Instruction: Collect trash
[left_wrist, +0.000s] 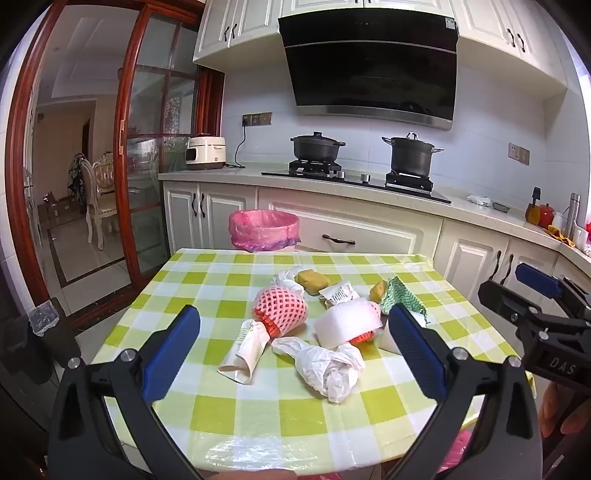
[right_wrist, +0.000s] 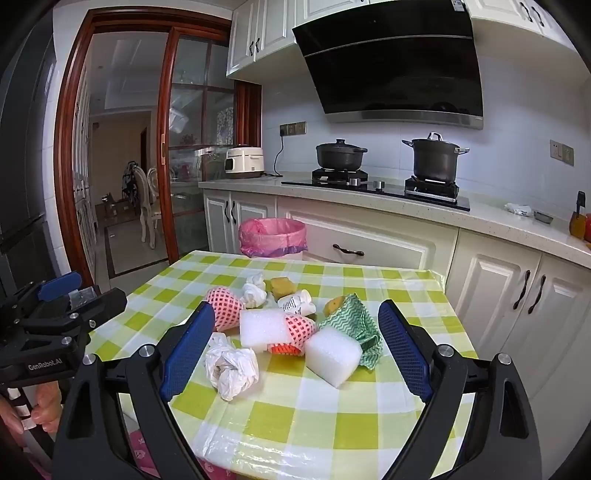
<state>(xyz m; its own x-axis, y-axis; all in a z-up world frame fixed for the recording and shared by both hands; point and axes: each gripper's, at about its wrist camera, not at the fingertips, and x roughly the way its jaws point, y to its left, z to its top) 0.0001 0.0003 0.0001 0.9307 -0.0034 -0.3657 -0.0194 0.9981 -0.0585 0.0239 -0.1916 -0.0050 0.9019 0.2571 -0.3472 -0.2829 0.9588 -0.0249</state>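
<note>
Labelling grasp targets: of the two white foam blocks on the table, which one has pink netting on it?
The far-left white foam block, next to the crumpled plastic bag: pink netting sleeves its right end. The other foam block, against the green cloth, is bare.

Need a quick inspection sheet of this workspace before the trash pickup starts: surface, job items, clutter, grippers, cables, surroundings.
Surface: table under a green-and-white checked cloth with a clear cover.
Job's things: crumpled white bag, pink foam net, white foam block, paper tube, yellow sponge and green patterned cloth clustered mid-table; pink-lined bin on the floor beyond the far edge.
Clutter: nothing seen beyond the trash.
Grippers: left gripper and right gripper both open, empty, short of the pile.
Cables: black cord from a wall socket towards the rice cooker.
Surroundings: two pots on the hob, white cabinets, sliding glass door.
</note>
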